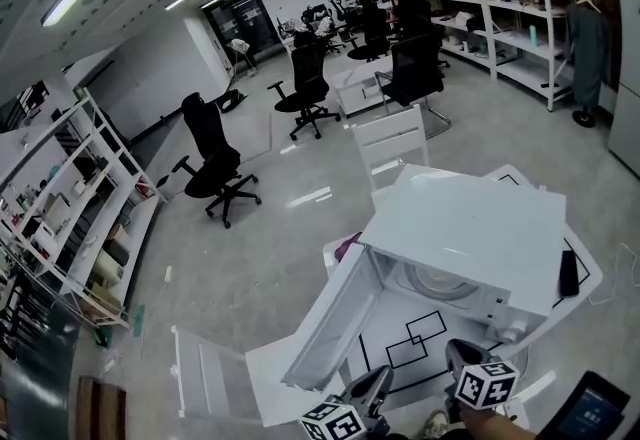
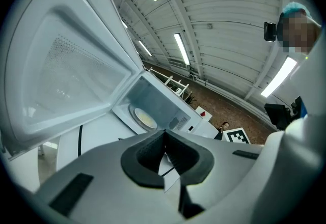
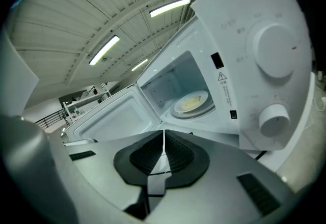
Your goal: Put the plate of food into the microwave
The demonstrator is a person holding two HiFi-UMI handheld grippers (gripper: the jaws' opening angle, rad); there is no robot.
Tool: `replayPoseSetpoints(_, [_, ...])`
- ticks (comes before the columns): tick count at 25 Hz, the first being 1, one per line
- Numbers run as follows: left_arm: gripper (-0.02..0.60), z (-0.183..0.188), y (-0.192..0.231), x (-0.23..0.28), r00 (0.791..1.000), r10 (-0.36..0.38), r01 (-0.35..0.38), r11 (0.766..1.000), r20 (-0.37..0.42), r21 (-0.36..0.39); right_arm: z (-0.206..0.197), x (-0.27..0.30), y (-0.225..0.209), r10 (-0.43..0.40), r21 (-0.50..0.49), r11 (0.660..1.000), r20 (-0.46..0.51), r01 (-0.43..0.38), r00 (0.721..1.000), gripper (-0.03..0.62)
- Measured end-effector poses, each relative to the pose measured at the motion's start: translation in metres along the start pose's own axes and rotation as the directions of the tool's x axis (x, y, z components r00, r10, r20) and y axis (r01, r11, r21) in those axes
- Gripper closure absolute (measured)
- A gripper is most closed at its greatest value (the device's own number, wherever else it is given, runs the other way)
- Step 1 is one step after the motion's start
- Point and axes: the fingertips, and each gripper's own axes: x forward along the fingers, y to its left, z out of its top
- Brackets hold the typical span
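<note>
A white microwave (image 1: pixel 470 228) stands on the white table with its door (image 1: pixel 335 323) swung open to the left. Inside, on the turntable, sits the plate of yellowish food (image 3: pixel 191 101), also seen as a pale disc (image 2: pixel 143 117) (image 1: pixel 438 280). Both grippers are low at the table's near edge, in front of the oven. My left gripper (image 2: pixel 164 152) is shut with nothing between its pads. My right gripper (image 3: pixel 163 151) is shut and empty too, pointing at the open cavity beside the control knobs (image 3: pixel 275 58).
Black outlined rectangles (image 1: pixel 415 336) mark the table in front of the oven. A dark remote-like object (image 1: pixel 568 273) lies right of the microwave. White chairs (image 1: pixel 392 143), black office chairs (image 1: pixel 215 163) and shelving (image 1: pixel 70 218) stand around on the grey floor. A person's hand (image 1: pixel 480 424) holds the right gripper.
</note>
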Motion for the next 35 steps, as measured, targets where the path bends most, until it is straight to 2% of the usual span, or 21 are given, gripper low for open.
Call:
replayPoseSetpoints(5, [0.577, 0.001, -0.007, -0.010, 0.999, -0.038, 0.038, 0.999, -0.024, 0.019, -0.006, -0.028, 0.005, -0.031, 0.033, 0.999, 0.033, 0.029, 0.999, 0.591])
replayPoseSetpoints(12, [0.577, -0.001, -0.009, -0.034, 0.997, -0.057, 0.059, 0.997, -0.046, 0.041, -0.019, -0.057, 0.027, -0.036, 0.075, 0.997, 0.069, 0.031, 0.997, 0.592])
replayPoseSetpoints(23, [0.577, -0.011, -0.011, -0.073, 0.992, -0.105, 0.107, 0.994, -0.071, 0.033, -0.046, -0.090, 0.064, -0.056, 0.102, 0.994, 0.117, 0.045, 0.992, 0.592])
replayPoseSetpoints(35, [0.577, -0.029, -0.012, -0.098, 0.980, -0.157, 0.161, 0.987, -0.118, 0.026, -0.073, -0.114, 0.084, -0.098, 0.126, 0.989, 0.143, 0.080, 0.985, 0.592])
